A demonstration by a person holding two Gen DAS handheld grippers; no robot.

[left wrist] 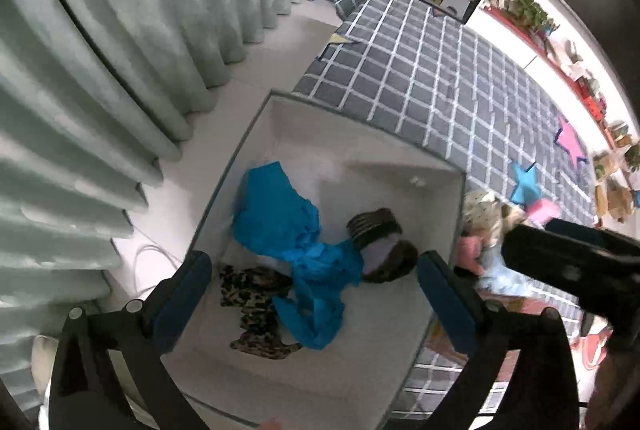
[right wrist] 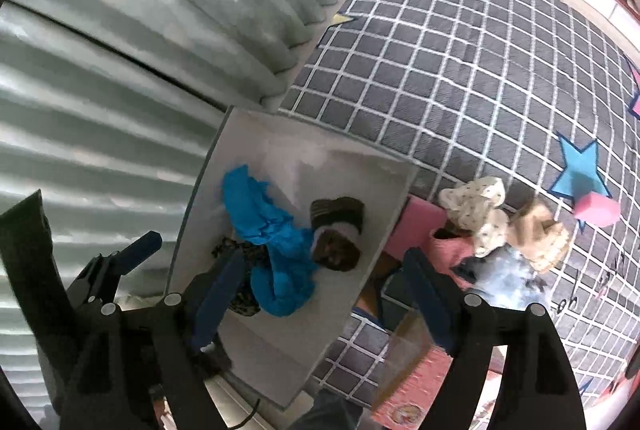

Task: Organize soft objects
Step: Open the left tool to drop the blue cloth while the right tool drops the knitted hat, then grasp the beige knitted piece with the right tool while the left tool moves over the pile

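Right wrist view: right gripper (right wrist: 322,294) jaws spread, empty; soft pile (right wrist: 500,238) lies just right of them, beside white box (right wrist: 384,230). Left gripper (left wrist: 316,284) spread over box.

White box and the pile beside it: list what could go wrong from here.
1. The pile of soft things lies on the checked mat, outside the white box; grabbing one piece may drag its neighbours along.
2. Both grippers are open and empty; the left gripper hangs over the box, so a downward grab may catch the blue cloth already inside.
3. The right gripper straddles the box's wall and could knock it.
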